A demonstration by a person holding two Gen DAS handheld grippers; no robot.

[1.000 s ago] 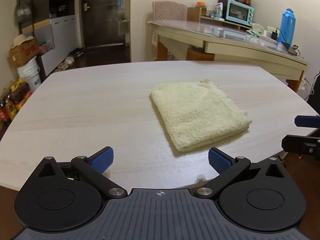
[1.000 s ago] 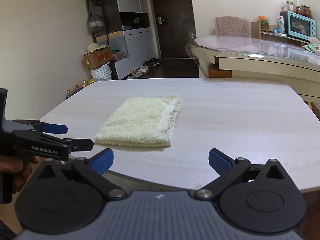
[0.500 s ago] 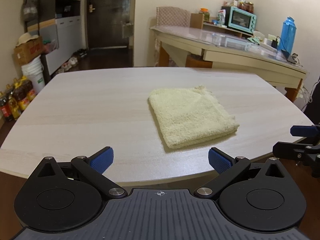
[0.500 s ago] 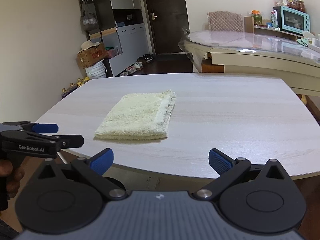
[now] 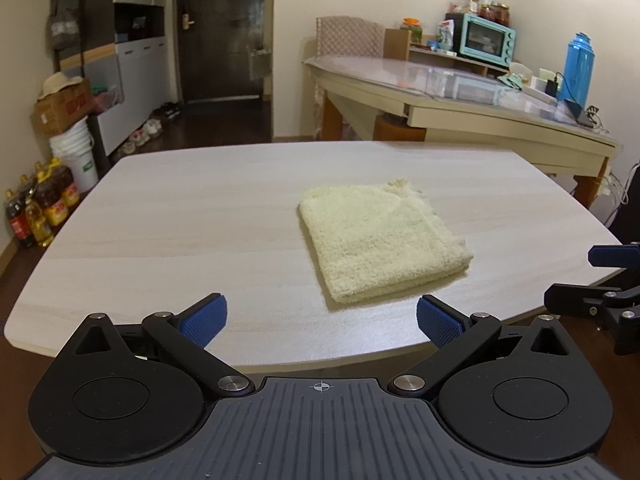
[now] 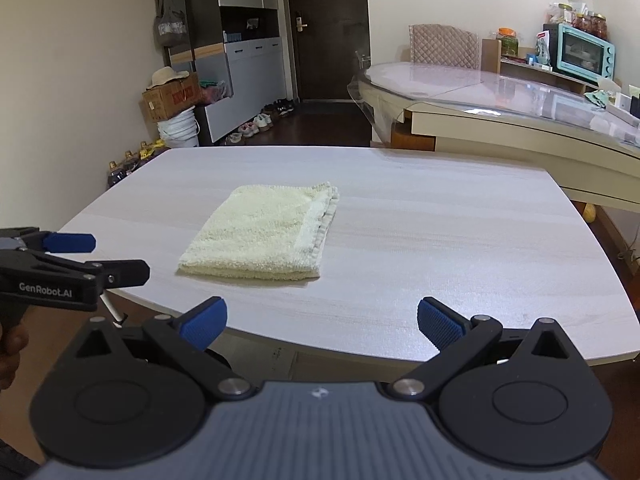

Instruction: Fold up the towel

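Observation:
A pale yellow towel (image 5: 380, 240) lies folded into a small thick rectangle on the light wooden table (image 5: 180, 220); in the right wrist view the towel (image 6: 264, 234) shows its layered edges on the right side. My left gripper (image 5: 318, 318) is open at the table's near edge, well short of the towel, with nothing between its fingers. My right gripper (image 6: 320, 320) is also open and empty, back from the near edge. Each gripper appears at the side of the other's view: the right gripper (image 5: 600, 276), the left gripper (image 6: 92, 256).
A second, glass-topped table (image 5: 460, 92) stands behind with a teal toaster oven (image 5: 486, 40) and a blue flask (image 5: 578, 68). Bottles (image 5: 36, 208), a white bucket (image 5: 78, 152) and a cardboard box sit on the floor at left. A hand (image 6: 10, 344) holds the left gripper.
Both grippers have drawn back from the towel toward the near table edge and risen a little; the towel looks smaller and has not moved. Both stayed open.

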